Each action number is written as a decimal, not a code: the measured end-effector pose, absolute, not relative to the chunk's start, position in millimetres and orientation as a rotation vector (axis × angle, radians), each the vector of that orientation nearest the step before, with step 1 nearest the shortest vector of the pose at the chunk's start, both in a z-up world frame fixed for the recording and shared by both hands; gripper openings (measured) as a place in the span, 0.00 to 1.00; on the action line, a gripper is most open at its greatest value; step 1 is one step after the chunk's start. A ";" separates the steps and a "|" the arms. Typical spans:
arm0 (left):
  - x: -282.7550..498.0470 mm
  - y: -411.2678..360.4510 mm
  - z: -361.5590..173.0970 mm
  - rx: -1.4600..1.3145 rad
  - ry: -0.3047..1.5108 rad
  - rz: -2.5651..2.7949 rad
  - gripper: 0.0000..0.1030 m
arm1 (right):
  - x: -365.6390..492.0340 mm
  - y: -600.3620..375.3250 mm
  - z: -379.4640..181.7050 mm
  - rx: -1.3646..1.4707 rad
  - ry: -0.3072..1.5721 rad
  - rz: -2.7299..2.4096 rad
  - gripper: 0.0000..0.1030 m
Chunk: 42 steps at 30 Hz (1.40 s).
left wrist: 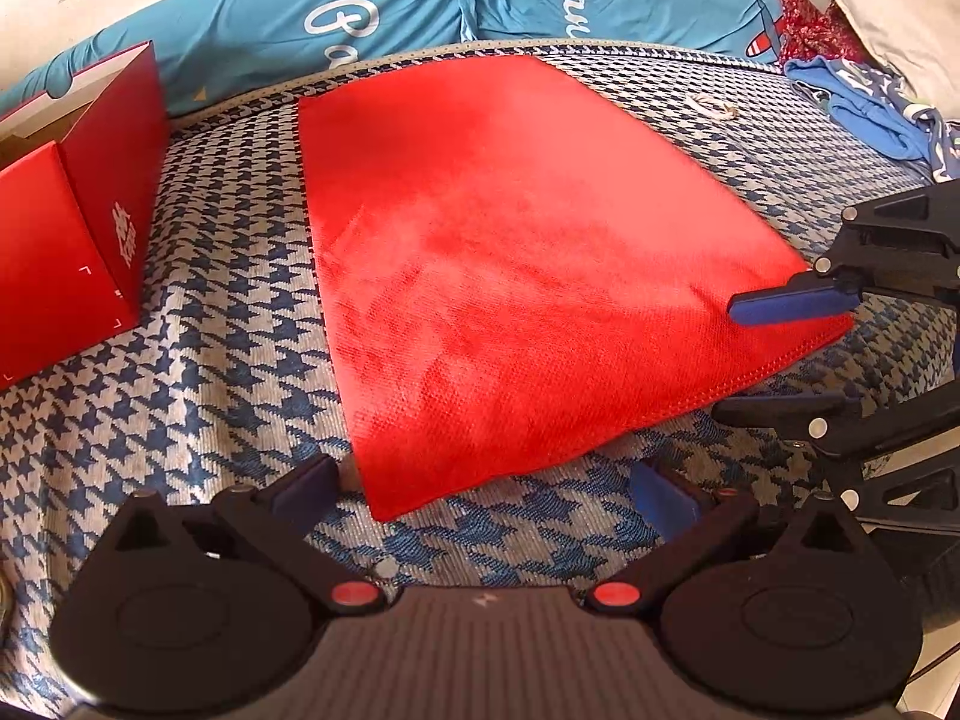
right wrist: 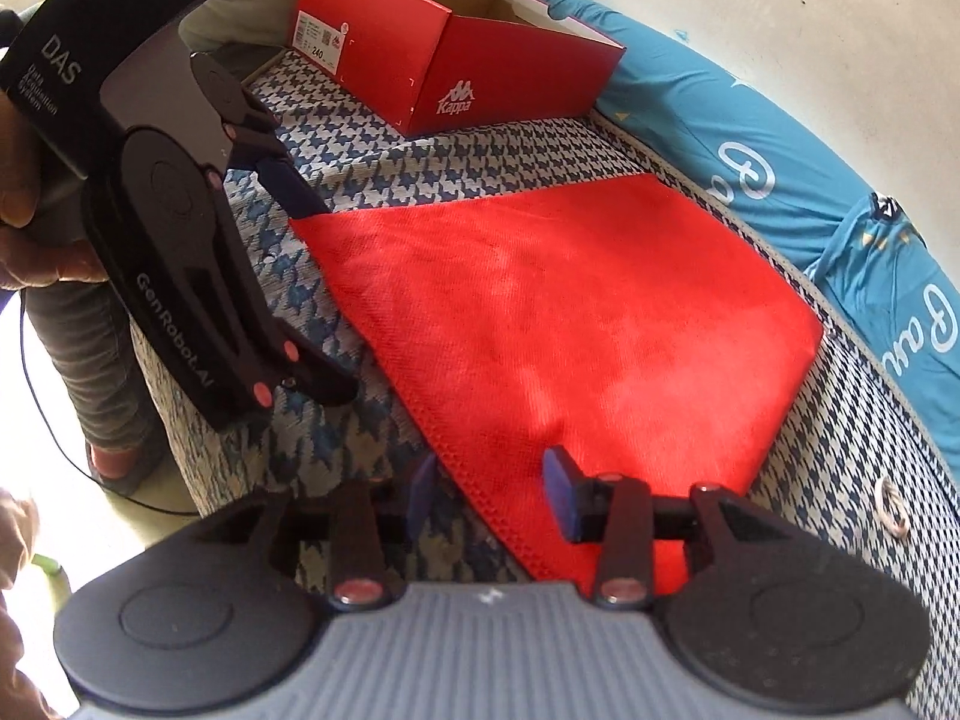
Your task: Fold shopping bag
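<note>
I'm holding both grippers spread apart at the near hem of the red bag point(left wrist: 510, 276), lying flat on the houndstooth cover point(left wrist: 210, 360): left gripper point(left wrist: 486, 489) at its 7 o'clock corner, right gripper point(right wrist: 489, 486) straddling the 5 o'clock corner. Pinching only one layer risks a crooked, bunching fold.

Both claws hanging spread

The left claw point(left wrist: 486, 489) is gaping wide, fingers well apart; the right claw point(right wrist: 489, 489) is also holding its fingers apart, angled toward the left.
</note>
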State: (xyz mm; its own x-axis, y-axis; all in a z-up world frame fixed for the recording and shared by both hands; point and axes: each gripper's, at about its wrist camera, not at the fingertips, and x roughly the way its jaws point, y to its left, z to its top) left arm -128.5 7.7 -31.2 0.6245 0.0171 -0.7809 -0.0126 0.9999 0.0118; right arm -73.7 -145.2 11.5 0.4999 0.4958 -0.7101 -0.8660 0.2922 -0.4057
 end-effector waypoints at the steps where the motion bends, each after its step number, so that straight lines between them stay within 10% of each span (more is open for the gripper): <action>1: -128.8 7.4 -31.3 0.007 0.895 0.017 1.00 | -73.5 -144.8 10.2 -0.873 0.497 0.966 0.37; 27: -149.1 -31.8 -22.2 0.504 0.752 -0.013 0.93 | -34.3 -146.1 22.4 -0.705 0.686 1.095 0.19; 42: -132.9 -27.6 -25.6 0.685 0.748 -0.233 0.56 | -14.6 -146.1 28.2 -0.628 0.760 1.144 0.19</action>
State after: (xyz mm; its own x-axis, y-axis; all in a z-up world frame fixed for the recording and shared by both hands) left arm -132.9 -27.6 -25.6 0.7200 0.0409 -0.6927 0.4265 0.7614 0.4882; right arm -14.6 -146.1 28.2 0.2231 0.5596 -0.7982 -0.9528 0.2981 -0.0573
